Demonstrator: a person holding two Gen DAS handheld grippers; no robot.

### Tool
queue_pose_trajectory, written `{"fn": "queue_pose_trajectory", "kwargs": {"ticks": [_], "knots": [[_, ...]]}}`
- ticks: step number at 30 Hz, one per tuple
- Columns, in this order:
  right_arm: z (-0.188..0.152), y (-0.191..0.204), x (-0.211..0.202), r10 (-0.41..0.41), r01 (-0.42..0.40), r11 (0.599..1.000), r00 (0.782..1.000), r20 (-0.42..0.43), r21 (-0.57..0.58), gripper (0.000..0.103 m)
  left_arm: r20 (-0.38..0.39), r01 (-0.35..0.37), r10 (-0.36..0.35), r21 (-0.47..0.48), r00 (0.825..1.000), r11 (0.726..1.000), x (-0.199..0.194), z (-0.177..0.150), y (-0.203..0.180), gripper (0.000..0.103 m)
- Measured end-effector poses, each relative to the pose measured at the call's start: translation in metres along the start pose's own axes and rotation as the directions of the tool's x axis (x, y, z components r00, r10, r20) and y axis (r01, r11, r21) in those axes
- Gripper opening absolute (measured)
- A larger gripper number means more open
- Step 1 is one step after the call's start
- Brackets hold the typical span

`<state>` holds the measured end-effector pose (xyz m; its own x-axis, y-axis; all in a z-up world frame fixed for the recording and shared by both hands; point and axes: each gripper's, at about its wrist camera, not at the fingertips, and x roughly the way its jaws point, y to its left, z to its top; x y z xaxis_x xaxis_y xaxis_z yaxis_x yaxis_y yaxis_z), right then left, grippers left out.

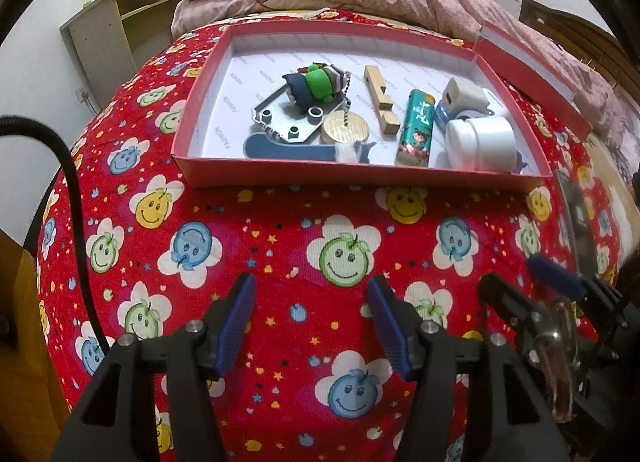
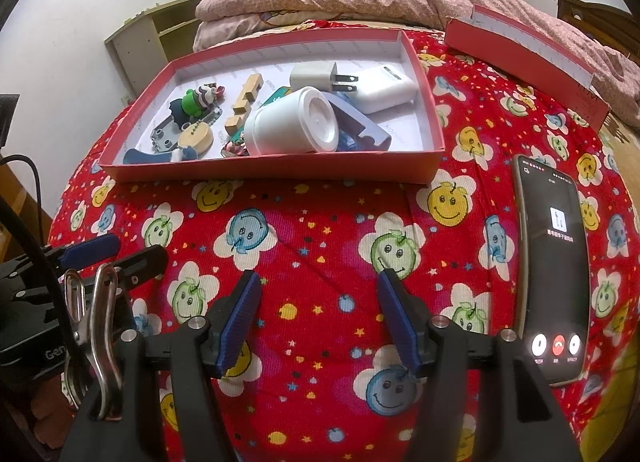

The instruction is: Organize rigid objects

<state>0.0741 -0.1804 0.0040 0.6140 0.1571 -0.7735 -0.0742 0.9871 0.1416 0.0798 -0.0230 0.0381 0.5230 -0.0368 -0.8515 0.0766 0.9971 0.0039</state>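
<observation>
Red smiley bedspread (image 1: 280,222), red box (image 1: 352,176) — white-lined, full of trinkets, both claws wide, empty.

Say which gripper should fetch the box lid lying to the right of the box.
Right, probably. The lid lies on the right gripper's side of the red box, a clear path past the phone. The left gripper, equally open, would cross over.

Your red box (image 1: 192,110) looks like matt cardboard lined with printed white paper. Inside it, the white jar (image 2: 290,122) is smooth, glossy plastic, the notched block (image 1: 380,102) bare pale wood, the grey plate (image 1: 276,118) dull metal. The bedspread (image 1: 280,230) beneath is ribbed printed cloth.
</observation>
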Motion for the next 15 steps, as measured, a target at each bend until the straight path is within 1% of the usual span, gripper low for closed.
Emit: {"fn": "queue_pose_trajectory", "kwargs": {"ticks": [4,15], "knots": [[-0.0002,0.0004,0.0002,0.0,0.0,1.0,1.0,0.001,-0.002,0.063,0.011,0.01,-0.01,0.0,1.0,1.0,-0.0011,-0.001,-0.0005,0.062],[-0.0009,0.0016,-0.0002,-0.002,0.002,1.0,1.0,0.004,-0.009,0.064,0.004,0.012,-0.012,-0.003,1.0,1.0,-0.0008,-0.001,-0.0002,0.063]]}}
